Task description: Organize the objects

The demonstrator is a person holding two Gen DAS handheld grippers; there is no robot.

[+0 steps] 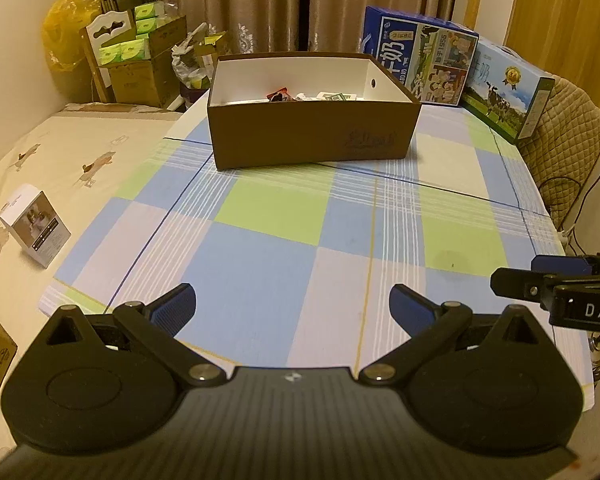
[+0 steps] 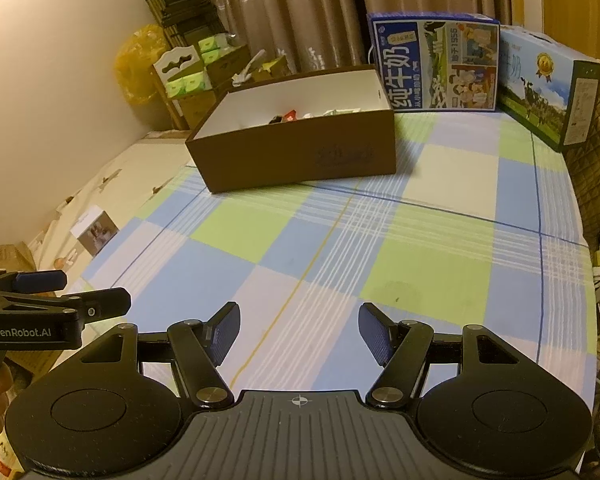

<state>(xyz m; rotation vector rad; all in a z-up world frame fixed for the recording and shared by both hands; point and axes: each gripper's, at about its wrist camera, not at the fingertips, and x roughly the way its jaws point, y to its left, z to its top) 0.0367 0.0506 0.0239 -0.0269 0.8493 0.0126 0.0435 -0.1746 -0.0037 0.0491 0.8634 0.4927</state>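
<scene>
A brown cardboard box (image 1: 312,140) (image 2: 296,156) with a white inside stands open at the far side of the checked table (image 1: 268,248) (image 2: 380,248). Several small packets (image 1: 312,97) (image 2: 300,116) lie in it, mostly hidden by its front wall. My left gripper (image 1: 293,300) hovers open over the near table edge with nothing between its blue pads. My right gripper (image 2: 299,326) is open too, empty, beside it on the right. Each gripper shows at the edge of the other's view.
Two milk cartons (image 1: 420,60) (image 2: 436,68) stand behind the box at the back right. A small white box (image 1: 34,226) (image 2: 96,230) lies on the bed sheet to the left. Stacked cardboard boxes, tissue packs and a yellow bag (image 1: 70,26) fill the back left corner.
</scene>
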